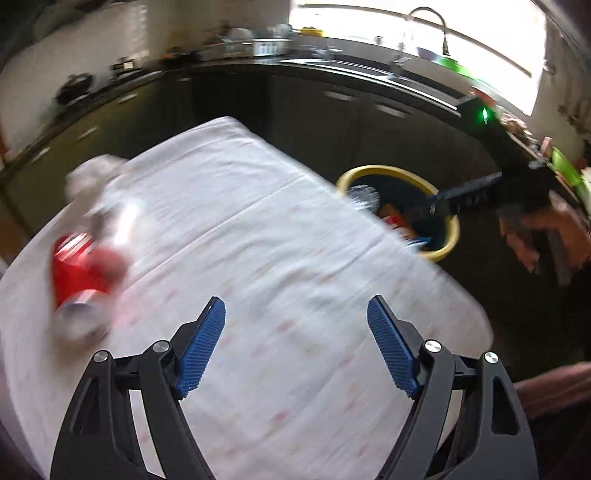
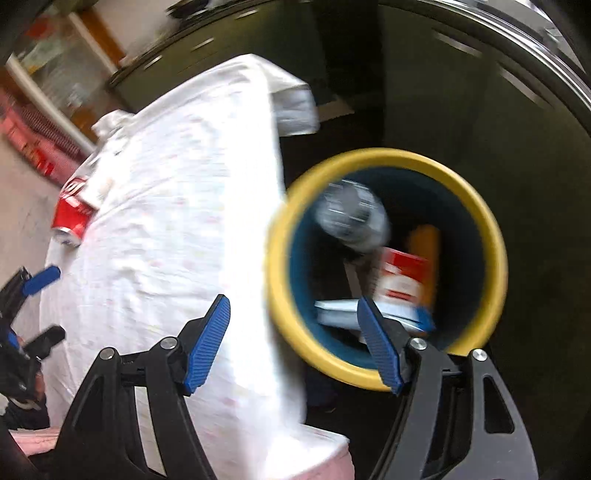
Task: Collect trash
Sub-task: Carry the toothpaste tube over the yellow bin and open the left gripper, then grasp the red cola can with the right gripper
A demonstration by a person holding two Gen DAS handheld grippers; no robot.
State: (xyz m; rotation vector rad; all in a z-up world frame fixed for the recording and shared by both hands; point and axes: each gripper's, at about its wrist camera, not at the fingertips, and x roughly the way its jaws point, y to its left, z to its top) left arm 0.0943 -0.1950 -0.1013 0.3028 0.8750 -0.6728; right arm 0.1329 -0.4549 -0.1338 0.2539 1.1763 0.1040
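Observation:
A red drink can lies on its side at the left of the white-clothed table, blurred, beside crumpled white and clear rubbish. My left gripper hangs open over the bare cloth, right of the can, with nothing between its pads. My right gripper is open and empty over the table's edge and the yellow-rimmed bin. Inside the bin lie a grey crumpled wrapper, a red and white carton and a blue and white box.
Dark cabinets and a counter with a sink and a tap run behind the table under a bright window. The bin stands on the floor against the table's right side. A person's hand holds the right gripper's handle.

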